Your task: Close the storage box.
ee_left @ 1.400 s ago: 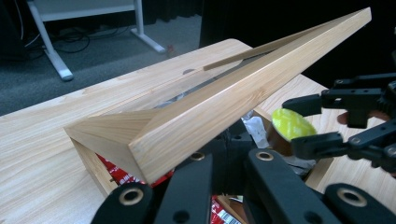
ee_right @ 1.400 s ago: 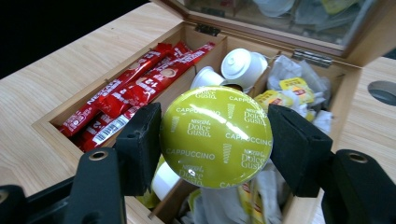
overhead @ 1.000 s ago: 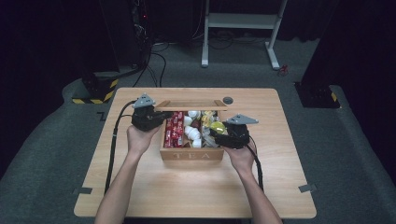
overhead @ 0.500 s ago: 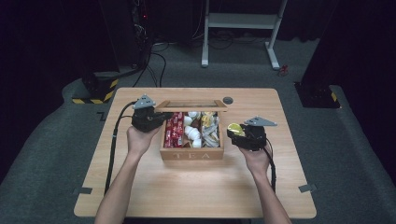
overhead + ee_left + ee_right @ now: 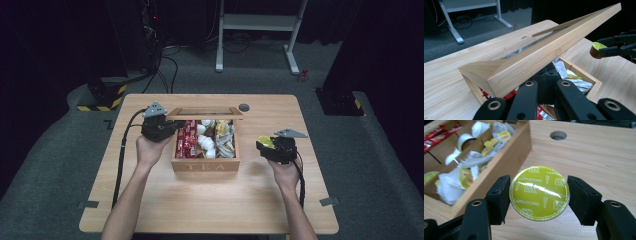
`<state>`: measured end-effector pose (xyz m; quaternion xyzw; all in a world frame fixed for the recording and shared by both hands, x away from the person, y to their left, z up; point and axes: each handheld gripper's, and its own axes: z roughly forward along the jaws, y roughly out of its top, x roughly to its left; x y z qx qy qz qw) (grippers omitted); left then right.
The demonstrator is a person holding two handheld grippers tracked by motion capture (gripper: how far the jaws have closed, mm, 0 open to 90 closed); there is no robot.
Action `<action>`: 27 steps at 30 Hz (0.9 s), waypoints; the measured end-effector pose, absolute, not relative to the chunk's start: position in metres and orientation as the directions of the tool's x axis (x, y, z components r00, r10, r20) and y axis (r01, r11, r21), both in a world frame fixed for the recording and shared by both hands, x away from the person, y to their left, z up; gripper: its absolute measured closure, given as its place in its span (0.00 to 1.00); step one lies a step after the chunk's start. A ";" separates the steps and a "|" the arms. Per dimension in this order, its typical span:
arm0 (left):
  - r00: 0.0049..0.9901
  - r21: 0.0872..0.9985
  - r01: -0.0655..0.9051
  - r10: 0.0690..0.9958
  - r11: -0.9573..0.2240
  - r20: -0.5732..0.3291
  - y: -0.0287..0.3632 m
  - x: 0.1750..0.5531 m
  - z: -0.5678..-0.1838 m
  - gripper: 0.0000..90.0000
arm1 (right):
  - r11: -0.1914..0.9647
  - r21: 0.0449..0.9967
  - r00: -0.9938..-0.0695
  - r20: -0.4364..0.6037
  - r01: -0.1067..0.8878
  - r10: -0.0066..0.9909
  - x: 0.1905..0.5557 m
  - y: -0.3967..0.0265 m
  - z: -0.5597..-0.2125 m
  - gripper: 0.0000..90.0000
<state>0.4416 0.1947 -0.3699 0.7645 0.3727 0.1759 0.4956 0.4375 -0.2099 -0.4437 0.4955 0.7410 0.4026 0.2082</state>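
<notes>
Worktop [image 5: 210, 200] of pale wood carries one wooden tea box [image 5: 205, 164], set near the middle, with the word TEA on its near face; one round cable hole [image 5: 244, 107] sits in the worktop just beyond the box's far right corner.

Two grippers are in play; the left gripper [image 5: 172, 129] sits at the box's far left corner, its jaws closed on the edge of the box's one hinged lid [image 5: 541, 53], which stands raised and tilted over the open box; the left gripper view looks along the lid's wooden frame from below.

The right gripper [image 5: 539, 193] hovers over bare worktop to the right of the box, apart from it; its jaws stand about half open and are clamped on one coffee capsule [image 5: 539, 193], a pad pressing on each side of its rim; the capsule's yellow-green foil top reads CAPPUCCINO and faces the right gripper view; in the high view the capsule [image 5: 265, 141] shows as a yellow spot at the gripper's left end.

Inside the box, three compartments can be counted from the high view: red packets [image 5: 186, 139] on the left, white pods [image 5: 205, 142] in the middle, and yellow-and-white sachets [image 5: 225, 137] on the right; how many lie in each I cannot tell.
</notes>
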 end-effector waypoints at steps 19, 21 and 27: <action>0.662 0.891 0.390 0.743 -0.232 -0.096 0.193 0.441 -0.370 1.00 | 0.174 0.740 -0.346 0.085 0.650 0.934 0.452 -0.227 -0.481 0.42; 0.663 0.891 0.389 0.743 -0.233 -0.095 0.193 0.441 -0.370 1.00 | 0.178 0.734 -0.345 0.081 0.655 0.935 0.453 -0.227 -0.483 0.42; 0.662 0.892 0.389 0.743 -0.231 -0.097 0.192 0.441 -0.370 1.00 | 0.189 0.727 -0.344 0.069 0.661 0.936 0.456 -0.225 -0.489 0.42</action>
